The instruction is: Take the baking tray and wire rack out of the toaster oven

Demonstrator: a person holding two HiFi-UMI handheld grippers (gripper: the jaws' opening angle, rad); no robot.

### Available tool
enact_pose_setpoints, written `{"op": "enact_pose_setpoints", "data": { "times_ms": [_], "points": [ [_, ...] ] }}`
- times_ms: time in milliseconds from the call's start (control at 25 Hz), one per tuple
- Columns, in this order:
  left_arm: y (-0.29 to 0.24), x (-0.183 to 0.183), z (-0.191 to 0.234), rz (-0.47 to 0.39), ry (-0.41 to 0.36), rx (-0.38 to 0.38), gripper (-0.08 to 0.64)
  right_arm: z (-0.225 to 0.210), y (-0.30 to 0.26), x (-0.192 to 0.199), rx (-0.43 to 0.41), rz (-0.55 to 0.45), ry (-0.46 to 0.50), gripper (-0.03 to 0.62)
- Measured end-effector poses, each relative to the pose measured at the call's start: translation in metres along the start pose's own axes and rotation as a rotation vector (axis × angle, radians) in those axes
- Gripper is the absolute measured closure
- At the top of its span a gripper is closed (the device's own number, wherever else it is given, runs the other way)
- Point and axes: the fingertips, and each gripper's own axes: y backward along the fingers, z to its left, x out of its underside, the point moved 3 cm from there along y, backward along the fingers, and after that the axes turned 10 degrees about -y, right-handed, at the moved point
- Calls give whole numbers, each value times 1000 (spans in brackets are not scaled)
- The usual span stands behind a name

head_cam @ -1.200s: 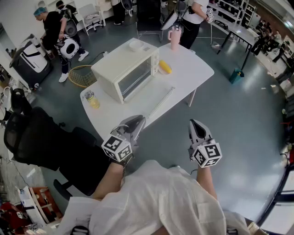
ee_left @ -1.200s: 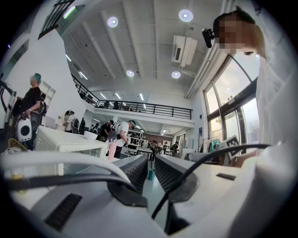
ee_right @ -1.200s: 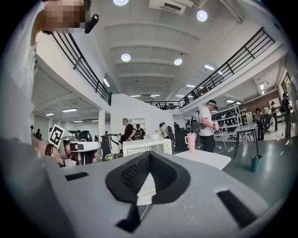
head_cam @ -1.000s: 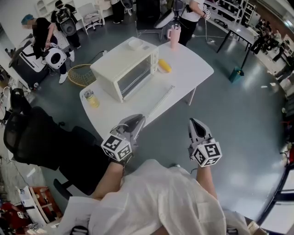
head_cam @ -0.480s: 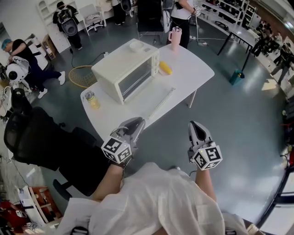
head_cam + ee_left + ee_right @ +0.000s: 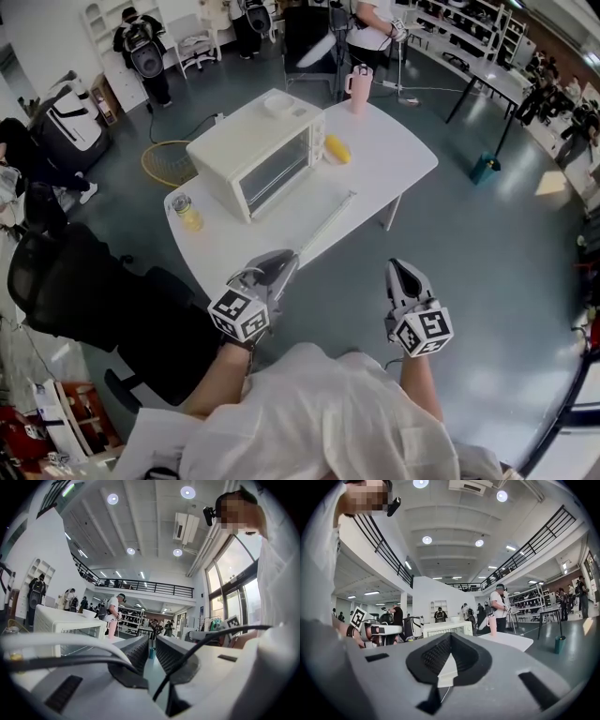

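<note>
The cream toaster oven [image 6: 258, 155] stands on the white table [image 6: 394, 150] with its glass door shut. The baking tray and wire rack are hidden; I cannot make them out through the glass. My left gripper [image 6: 284, 259] hovers at the table's near edge, well short of the oven, with its jaws a narrow gap apart and nothing between them. My right gripper [image 6: 399, 269] hangs over the floor to the right of the table, shut and empty. The oven [image 6: 70, 625] shows left of the left gripper [image 6: 151, 641] and straight beyond the right gripper [image 6: 450, 637], as the oven [image 6: 446, 629].
A white bowl [image 6: 277, 103] sits on the oven's top. On the table are a yellow object [image 6: 337, 148], a jar [image 6: 187, 212], a pink tumbler [image 6: 357, 86] and a long pale strip [image 6: 325, 228]. A black office chair [image 6: 56, 281] stands left. People move behind the table.
Both grippers have stayed where they were. The people behind the table have walked about, and the head view has shifted slightly.
</note>
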Motion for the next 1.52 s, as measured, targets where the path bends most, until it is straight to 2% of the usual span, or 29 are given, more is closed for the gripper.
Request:
{"op": "enact_pose_setpoints", "data": {
  "times_ms": [360,640,920,1240,1520],
  "points": [
    [-31,3,-12,8,16,-24,514,-38,3,-8,-12,6,-19,588],
    [-84,1,-44,19,9,8,514,-86,17,-21,-15,12,-28,588],
    [-141,5,-73,22,18,2,514,-142,37,-36,-7,36,-21,588],
    [-170,6,-100,26,28,-49,514,-193,64,-41,-11,71,-22,588],
    [-180,12,-90,43,29,-107,514,-219,51,-34,-29,93,-28,588]
  ]
}}
